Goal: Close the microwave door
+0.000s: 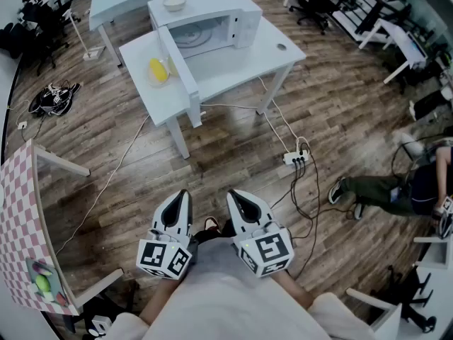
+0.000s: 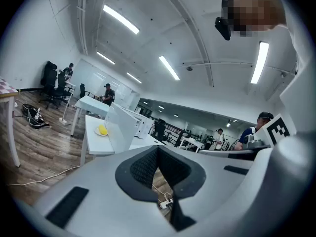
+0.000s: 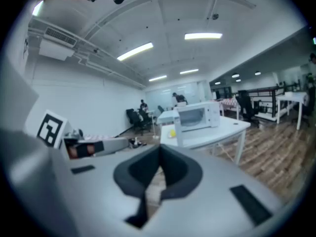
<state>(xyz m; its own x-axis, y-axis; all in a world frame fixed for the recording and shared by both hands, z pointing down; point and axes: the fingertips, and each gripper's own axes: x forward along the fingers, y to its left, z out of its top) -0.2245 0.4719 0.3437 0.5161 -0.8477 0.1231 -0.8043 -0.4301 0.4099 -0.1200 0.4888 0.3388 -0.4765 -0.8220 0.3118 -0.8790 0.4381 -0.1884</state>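
Seen from your head camera, you stand on a wooden floor (image 1: 340, 119), looking steeply down and ahead at a white table (image 1: 279, 55) well away from you. The microwave (image 1: 233, 9) sits on that table with its cavity facing you. Its door (image 1: 180, 66) hangs wide open, swung out to the left side and seen almost edge-on, so the task has not yet begun.

You hold both tools low and tucked close to your body at the bottom of the view, their marker cubes nearest you and their tips pointing forward. This looks like a carrying posture for walking up to the table rather than a reach. The left gripper (image 1: 183, 195) has its jaws together with nothing between them. The right gripper (image 1: 235, 195) is the same: pads meeting at the tips, empty. A closed tip probably suits the job, since a door needs only a push on its outer face, not a grasp.

A plate (image 1: 151, 78) with a yellow food item (image 1: 160, 69) rests on the table just left of the open door, outside its swing toward the cavity. A small bowl (image 1: 174, 3) sits on top of the microwave.

Between you and the table, a power strip (image 1: 297, 158) and its trailing cables lie on the floor – something to step around as you approach
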